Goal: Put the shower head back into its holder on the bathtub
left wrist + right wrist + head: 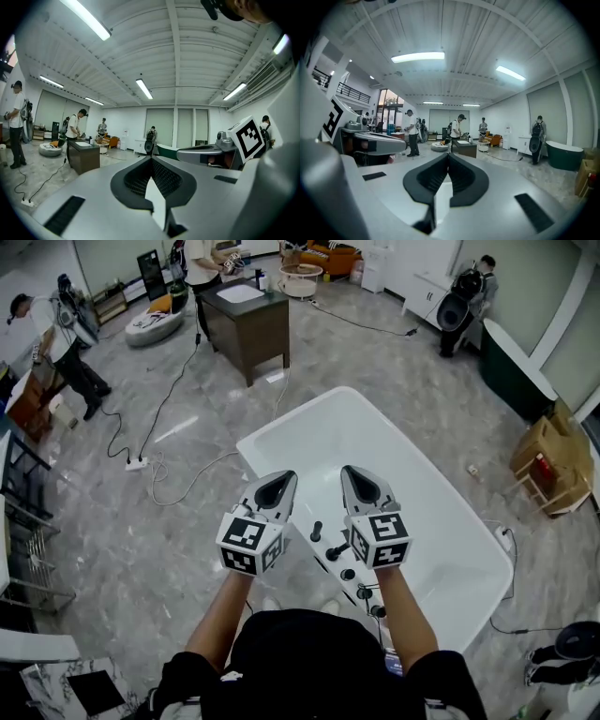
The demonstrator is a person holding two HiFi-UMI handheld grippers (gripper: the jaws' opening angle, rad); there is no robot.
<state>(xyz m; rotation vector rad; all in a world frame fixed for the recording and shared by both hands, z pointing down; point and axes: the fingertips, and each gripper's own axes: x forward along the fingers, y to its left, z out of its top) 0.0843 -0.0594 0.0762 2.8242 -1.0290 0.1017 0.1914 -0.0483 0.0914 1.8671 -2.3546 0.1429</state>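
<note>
1. Grey marble-look floor [187, 521] spreads around everything. People and furniture stand well apart at the far end.
2. The white oval bathtub [403, 493] lies below the person, and its near rim carries a row of small black metal fittings [348, 574].
3. The left gripper [278, 486] and right gripper [361, 479] are held side by side above that rim, pointing nearly level. Both tongs are clenched on nothing.
4. The shower head should be among those fittings, but which piece is the head and which the holder cannot be told. The right gripper's marker cube covers part of the row, and the person's body cuts off its near end.
5. No grasp is in hand. Whether the seating is done or not yet begun is unclear. If the head lies loose, the next move likely calls for dipping 1 gripper to the rim and opening its tongs around the handle.
</note>
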